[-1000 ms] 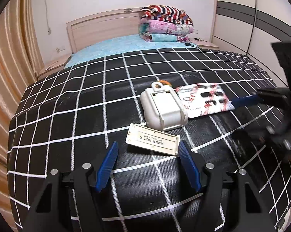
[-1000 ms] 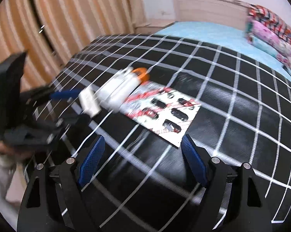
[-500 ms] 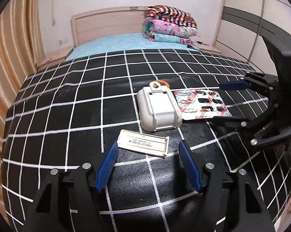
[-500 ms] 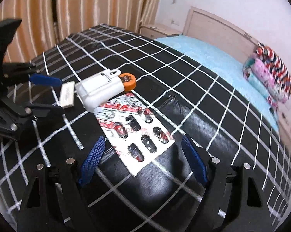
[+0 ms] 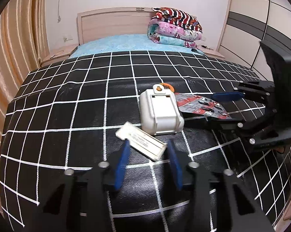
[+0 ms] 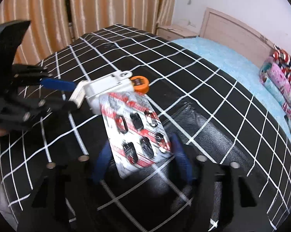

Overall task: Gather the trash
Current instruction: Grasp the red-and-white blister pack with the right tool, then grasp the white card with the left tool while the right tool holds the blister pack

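Observation:
A cream label strip (image 5: 141,144) lies tilted between the blue pads of my left gripper (image 5: 147,144). Its jaws are closing and the pads touch the strip's two ends. The right wrist view shows that gripper (image 6: 74,95) pinching the strip (image 6: 78,94). My right gripper (image 6: 141,143) is closing too, with its pads pressing both long edges of a red and silver blister pack (image 6: 137,133). The pack (image 5: 201,105) is tilted up off the mat in the right gripper (image 5: 199,109). A white plastic case (image 5: 160,112) and an orange cap (image 5: 167,86) sit between the two.
Everything rests on a black mat with a white grid (image 5: 68,116) spread over a bed. Turquoise sheet (image 5: 122,42), folded blankets (image 5: 174,29) and a headboard lie beyond it. Curtains (image 6: 87,9) hang on one side and a wardrobe (image 5: 261,29) stands on the other.
Both pairs of jaws have narrowed. The strip has turned and tipped up between the left pads. The blister pack now sits lengthwise between the right pads, lifted at an angle.

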{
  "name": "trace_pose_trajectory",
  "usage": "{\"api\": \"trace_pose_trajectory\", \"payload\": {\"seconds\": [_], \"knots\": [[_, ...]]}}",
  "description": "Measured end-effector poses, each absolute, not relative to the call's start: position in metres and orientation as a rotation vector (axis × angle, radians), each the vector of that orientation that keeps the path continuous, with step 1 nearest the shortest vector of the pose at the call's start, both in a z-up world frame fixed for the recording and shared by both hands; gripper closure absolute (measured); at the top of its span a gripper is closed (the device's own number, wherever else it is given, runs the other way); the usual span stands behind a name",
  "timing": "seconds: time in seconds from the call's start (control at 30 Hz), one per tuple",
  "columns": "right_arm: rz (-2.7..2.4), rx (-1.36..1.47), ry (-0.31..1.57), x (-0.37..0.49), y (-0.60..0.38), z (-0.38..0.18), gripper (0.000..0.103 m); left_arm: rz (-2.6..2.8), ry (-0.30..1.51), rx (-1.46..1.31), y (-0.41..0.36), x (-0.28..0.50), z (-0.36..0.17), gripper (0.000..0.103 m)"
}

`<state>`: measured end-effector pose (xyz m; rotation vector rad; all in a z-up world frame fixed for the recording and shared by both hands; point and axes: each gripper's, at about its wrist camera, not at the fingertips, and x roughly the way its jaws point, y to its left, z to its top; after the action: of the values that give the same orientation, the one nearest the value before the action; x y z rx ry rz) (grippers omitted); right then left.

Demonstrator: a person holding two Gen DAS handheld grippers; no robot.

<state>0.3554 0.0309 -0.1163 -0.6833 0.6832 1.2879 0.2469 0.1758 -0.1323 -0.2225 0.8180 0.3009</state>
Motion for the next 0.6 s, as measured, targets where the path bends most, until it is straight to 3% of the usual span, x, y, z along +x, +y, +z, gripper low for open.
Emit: {"api": "trace_pose_trajectory", "payload": {"seconds": [0.27, 0.6], "knots": [[1.224, -0.670, 0.674, 0.338, 0.014, -0.115, 0.048, 0.271, 0.824, -0.186, 0.170, 0.236, -0.132, 0.094], [1.097, -0.581, 0.730, 0.316, -0.016, -0.117, 0.048, 0.258, 0.818, -0.203, 0.165, 0.221, -0.127, 0.097]]}}
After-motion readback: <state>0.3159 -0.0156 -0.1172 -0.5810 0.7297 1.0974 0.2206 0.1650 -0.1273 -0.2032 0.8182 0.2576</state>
